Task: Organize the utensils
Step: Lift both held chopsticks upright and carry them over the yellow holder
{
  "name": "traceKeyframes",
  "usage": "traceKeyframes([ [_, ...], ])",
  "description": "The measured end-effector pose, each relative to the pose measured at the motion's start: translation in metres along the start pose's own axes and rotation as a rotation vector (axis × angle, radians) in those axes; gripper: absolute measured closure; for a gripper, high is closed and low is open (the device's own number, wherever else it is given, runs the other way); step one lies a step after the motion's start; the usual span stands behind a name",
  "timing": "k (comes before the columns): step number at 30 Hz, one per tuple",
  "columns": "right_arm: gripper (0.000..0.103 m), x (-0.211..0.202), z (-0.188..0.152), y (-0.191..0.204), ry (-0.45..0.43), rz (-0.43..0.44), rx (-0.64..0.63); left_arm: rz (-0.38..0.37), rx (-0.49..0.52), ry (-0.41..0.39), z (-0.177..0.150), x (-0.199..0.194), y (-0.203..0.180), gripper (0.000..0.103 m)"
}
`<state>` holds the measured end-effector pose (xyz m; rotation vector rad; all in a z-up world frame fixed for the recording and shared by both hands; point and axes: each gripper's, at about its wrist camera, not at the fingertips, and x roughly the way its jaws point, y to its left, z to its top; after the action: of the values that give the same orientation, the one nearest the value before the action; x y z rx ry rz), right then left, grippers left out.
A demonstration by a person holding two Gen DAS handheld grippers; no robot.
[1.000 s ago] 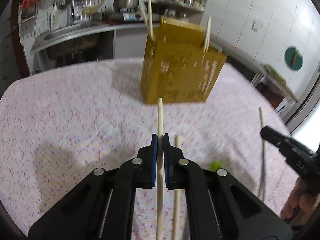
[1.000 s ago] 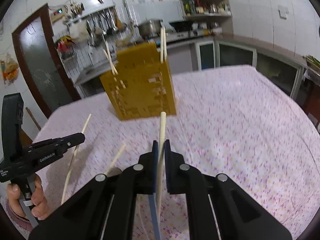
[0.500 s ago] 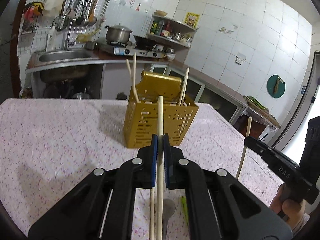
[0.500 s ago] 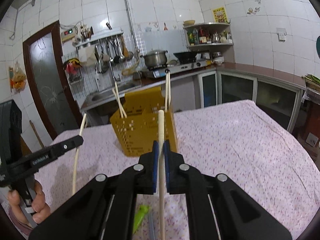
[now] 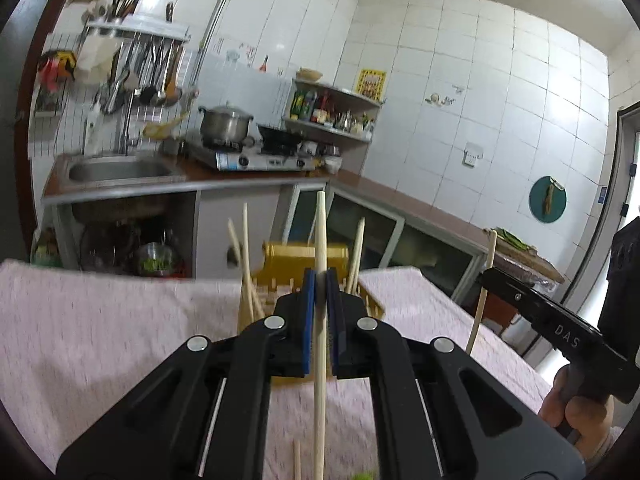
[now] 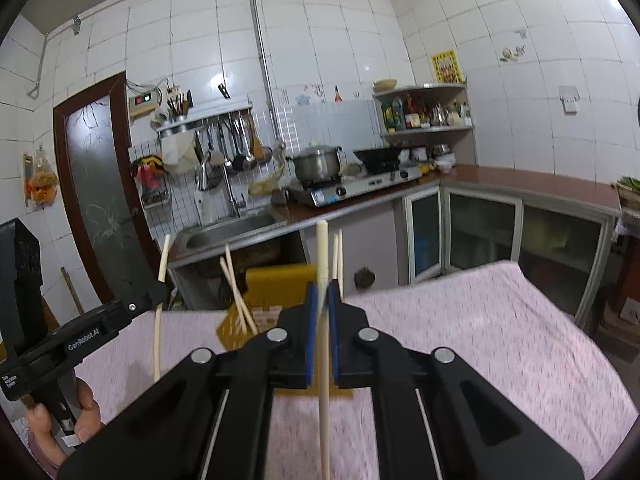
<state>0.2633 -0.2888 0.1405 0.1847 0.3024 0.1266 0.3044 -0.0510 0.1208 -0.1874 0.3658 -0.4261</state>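
My left gripper (image 5: 320, 276) is shut on a pale wooden chopstick (image 5: 320, 220) that stands up between the blue pads, lifted above the table. My right gripper (image 6: 322, 292) is shut on a second chopstick (image 6: 322, 248) in the same upright way. A yellow perforated utensil holder (image 5: 288, 252) stands on the table beyond both grippers, partly hidden behind the fingers, with several chopsticks (image 5: 246, 248) leaning in it. The right wrist view shows the holder (image 6: 276, 284) too, and the left gripper (image 6: 156, 292) with its chopstick (image 6: 162, 256) at the left.
A pink flowered cloth covers the table (image 5: 100, 332). One loose chopstick (image 5: 297, 460) lies near its front edge. A counter with a sink (image 5: 116, 170), a stove and a pot (image 5: 224, 126) runs behind the table. A person's hand (image 5: 576, 412) holds the right gripper's handle.
Both grippers rose and tipped upward with their chopsticks still clamped. The holder dropped lower in both views and now sits behind the fingertips; the wall and shelves fill the upper part.
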Motion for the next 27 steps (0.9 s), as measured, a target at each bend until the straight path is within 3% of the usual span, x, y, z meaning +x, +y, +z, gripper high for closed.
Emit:
traceKeyframes([
  [8,0.097,0.039,0.06,0.002,-0.111,0.017,-0.033,0.053,0.12,-0.146,0.064,0.033,-0.021,0.099],
  [14,0.097,0.071,0.087,0.011,-0.181,0.018,-0.067,0.109,0.197,-0.227,0.088,0.06,-0.028,0.099],
  [22,0.097,0.099,0.071,0.014,-0.236,0.048,-0.1,0.043,0.161,-0.287,0.072,0.093,-0.005,0.099],
  [27,0.097,0.116,0.048,0.012,-0.222,0.058,-0.104,0.056,0.14,-0.317,0.046,0.104,0.009,0.099],
])
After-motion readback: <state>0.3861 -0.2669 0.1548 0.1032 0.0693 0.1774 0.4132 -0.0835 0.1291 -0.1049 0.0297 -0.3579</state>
